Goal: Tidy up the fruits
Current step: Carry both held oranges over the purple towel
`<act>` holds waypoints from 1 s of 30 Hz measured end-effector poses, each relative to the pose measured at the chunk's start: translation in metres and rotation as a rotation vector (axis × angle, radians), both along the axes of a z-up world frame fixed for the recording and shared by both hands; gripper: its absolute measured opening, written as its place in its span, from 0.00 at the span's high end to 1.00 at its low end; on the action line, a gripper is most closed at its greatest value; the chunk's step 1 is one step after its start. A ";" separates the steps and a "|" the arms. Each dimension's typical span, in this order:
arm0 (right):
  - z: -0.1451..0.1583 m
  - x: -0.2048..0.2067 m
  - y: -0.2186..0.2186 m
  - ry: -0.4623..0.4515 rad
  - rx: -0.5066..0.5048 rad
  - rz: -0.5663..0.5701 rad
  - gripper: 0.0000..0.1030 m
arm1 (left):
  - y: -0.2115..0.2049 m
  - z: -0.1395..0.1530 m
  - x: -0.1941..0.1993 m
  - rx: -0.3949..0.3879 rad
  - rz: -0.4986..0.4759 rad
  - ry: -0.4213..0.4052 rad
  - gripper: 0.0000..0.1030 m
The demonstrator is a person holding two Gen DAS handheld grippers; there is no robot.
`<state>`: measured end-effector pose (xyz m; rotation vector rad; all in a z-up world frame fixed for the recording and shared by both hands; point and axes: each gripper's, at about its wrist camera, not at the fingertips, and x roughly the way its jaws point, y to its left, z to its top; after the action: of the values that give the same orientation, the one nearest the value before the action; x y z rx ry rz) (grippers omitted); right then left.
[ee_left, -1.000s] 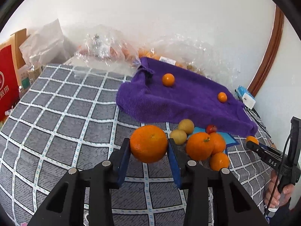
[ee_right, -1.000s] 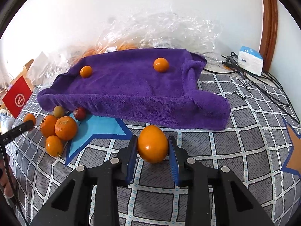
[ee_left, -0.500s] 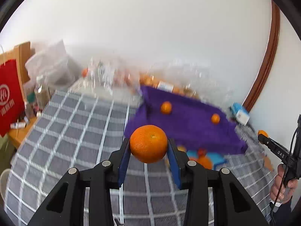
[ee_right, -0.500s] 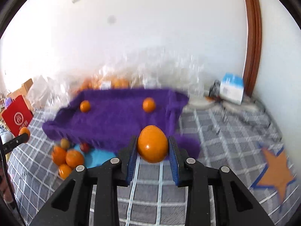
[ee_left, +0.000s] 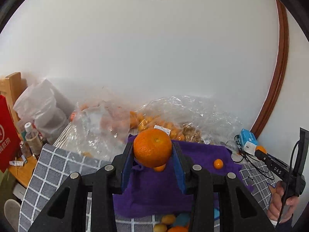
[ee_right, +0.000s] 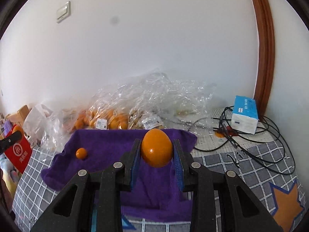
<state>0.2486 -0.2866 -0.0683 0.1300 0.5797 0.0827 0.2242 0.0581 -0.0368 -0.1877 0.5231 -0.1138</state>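
My left gripper (ee_left: pixel 153 155) is shut on a large rough-skinned orange (ee_left: pixel 152 147) and holds it in the air over the near part of the purple towel (ee_left: pixel 154 191). My right gripper (ee_right: pixel 156 154) is shut on a smooth oval orange (ee_right: pixel 156 147), also raised over the purple towel (ee_right: pixel 108 150). Small oranges lie on the towel: one to the right (ee_left: pixel 218 163) and one half hidden behind my held orange (ee_left: pixel 159 168) in the left view, one at left (ee_right: pixel 81 153) in the right view. Loose fruits (ee_left: pixel 167 219) lie below the towel's near edge.
Clear plastic bags of oranges (ee_left: pixel 154 123) pile against the wall behind the towel. A blue-white box (ee_right: pixel 244 115) and black cables (ee_right: pixel 260 145) lie at the right. A red bag (ee_left: pixel 7 137) and bottles (ee_left: pixel 31 138) stand at the left. The right gripper shows in the left view (ee_left: pixel 259 153).
Both grippers have risen from low over the checked cloth and moved toward the towel, each still holding its orange. The view now looks more toward the wall.
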 end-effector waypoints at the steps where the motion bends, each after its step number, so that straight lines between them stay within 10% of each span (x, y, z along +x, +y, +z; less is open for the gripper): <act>1: -0.002 0.004 0.000 0.001 -0.002 0.004 0.69 | -0.003 -0.003 0.006 0.007 0.002 -0.001 0.64; 12: -0.073 0.041 0.007 0.154 -0.034 0.024 0.69 | -0.019 -0.082 0.048 0.012 0.004 0.120 0.64; 30: -0.103 0.051 0.023 0.224 -0.054 0.082 0.69 | -0.032 -0.093 0.048 0.042 -0.027 0.136 0.64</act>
<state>0.3001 -0.2634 -0.1710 0.0628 0.8101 0.1330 0.2723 0.0265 -0.1299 -0.1479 0.6631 -0.1165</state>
